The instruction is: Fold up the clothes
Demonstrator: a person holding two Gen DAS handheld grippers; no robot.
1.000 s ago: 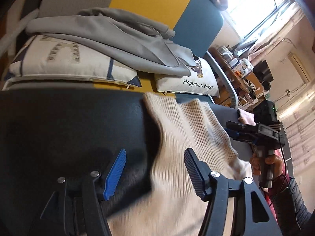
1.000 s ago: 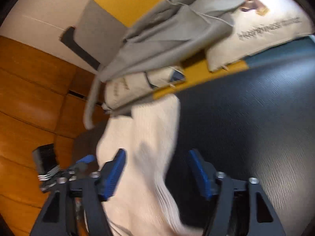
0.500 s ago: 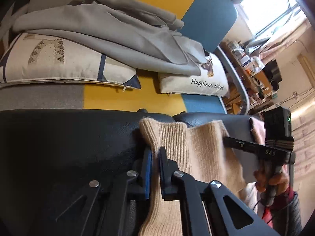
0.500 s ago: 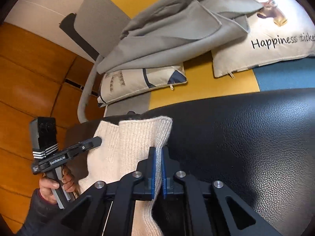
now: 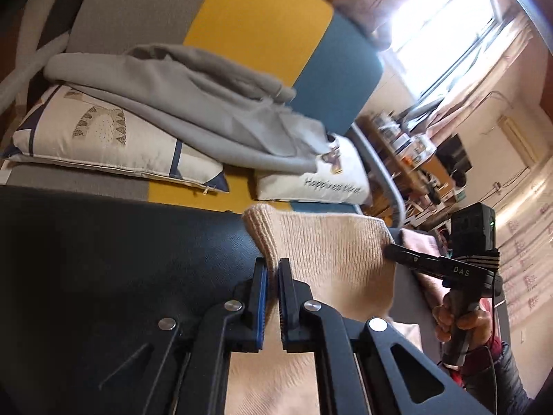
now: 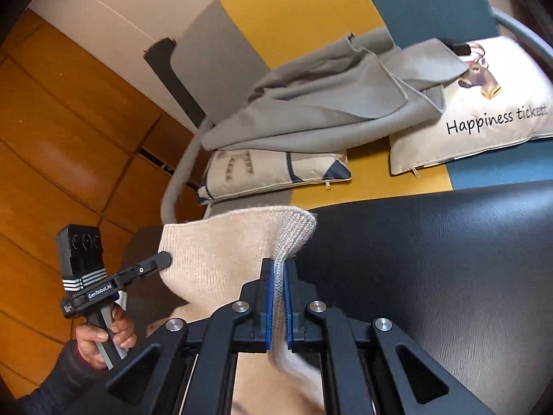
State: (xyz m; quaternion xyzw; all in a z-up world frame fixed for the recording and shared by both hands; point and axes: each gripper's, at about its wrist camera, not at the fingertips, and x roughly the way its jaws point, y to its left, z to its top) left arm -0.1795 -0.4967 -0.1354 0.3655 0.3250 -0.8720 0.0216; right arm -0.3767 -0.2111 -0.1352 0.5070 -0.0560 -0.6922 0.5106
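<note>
left gripper (image 5: 271,276): fingers pinched shut on the left corner of the beige knit sweater (image 5: 328,259), right at its ribbed edge
sweater: held up over the black leather worktop (image 5: 103,259), stretched between both grippers
right gripper (image 6: 279,276): fingers clamped tight on the sweater's right corner
behind the sweater: grey coat (image 6: 328,110) piled on two pillows (image 6: 484,124)

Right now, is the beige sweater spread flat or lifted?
Lifted: the beige sweater hangs stretched between the shut left gripper and right gripper, above the black surface.
</note>
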